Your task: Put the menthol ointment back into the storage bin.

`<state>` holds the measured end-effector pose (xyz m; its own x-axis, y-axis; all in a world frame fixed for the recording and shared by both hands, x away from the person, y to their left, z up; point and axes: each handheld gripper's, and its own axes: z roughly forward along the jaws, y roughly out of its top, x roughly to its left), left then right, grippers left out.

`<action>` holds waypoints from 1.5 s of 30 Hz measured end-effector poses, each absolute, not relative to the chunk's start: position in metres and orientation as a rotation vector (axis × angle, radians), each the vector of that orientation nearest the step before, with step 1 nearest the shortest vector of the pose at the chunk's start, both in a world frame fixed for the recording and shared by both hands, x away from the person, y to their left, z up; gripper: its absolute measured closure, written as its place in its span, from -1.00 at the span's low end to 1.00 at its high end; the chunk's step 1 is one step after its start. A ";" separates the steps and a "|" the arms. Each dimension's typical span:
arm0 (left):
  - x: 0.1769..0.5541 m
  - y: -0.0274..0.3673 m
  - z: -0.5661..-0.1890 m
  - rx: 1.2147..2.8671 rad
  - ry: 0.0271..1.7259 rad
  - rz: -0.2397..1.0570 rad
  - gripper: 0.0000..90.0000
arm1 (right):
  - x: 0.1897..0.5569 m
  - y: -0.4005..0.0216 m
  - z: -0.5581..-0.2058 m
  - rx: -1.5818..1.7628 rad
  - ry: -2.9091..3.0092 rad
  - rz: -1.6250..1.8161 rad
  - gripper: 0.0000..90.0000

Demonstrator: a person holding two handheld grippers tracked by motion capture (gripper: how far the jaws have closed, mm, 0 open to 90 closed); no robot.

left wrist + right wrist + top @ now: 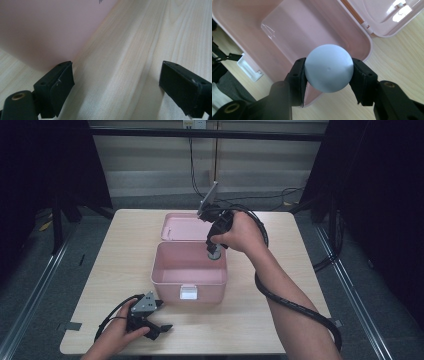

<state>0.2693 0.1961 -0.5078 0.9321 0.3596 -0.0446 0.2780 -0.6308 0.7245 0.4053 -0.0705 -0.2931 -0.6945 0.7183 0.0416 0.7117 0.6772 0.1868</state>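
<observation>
The right gripper [215,251] is held above the rear right corner of the open pink box [165,270], and a pale blue ball [328,68] is clamped between its jaws, over the box's rim. The hinged lid [181,226] is laid flat on the wooden table [125,260] behind the box. The left gripper [159,317] is rested on the table just in front of the box's white latch [188,292], its jaws spread wide with nothing between them.

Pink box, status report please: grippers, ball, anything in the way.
Right gripper shut on pale blue ball, over open pink box. Left gripper open, low on table. Box interior clear.
</observation>
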 end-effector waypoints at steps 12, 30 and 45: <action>0.269 0.196 -0.508 2.291 0.448 0.133 -0.74 | 0.414 -0.057 -0.310 1.262 2.797 0.250 0.13; 0.270 0.196 -0.508 2.295 0.437 0.134 -0.77 | 0.424 -0.051 -0.337 1.408 2.743 0.267 0.13; 0.270 0.195 -0.508 2.296 0.436 0.132 -0.78 | 0.429 -0.048 -0.359 1.534 2.673 0.268 0.13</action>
<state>0.2695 0.1952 -0.5079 0.9357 0.3505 -0.0399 0.2694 -0.6370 0.7223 0.4289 -0.0482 -0.3587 -0.5075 0.8605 0.0442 0.8521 0.4937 0.1735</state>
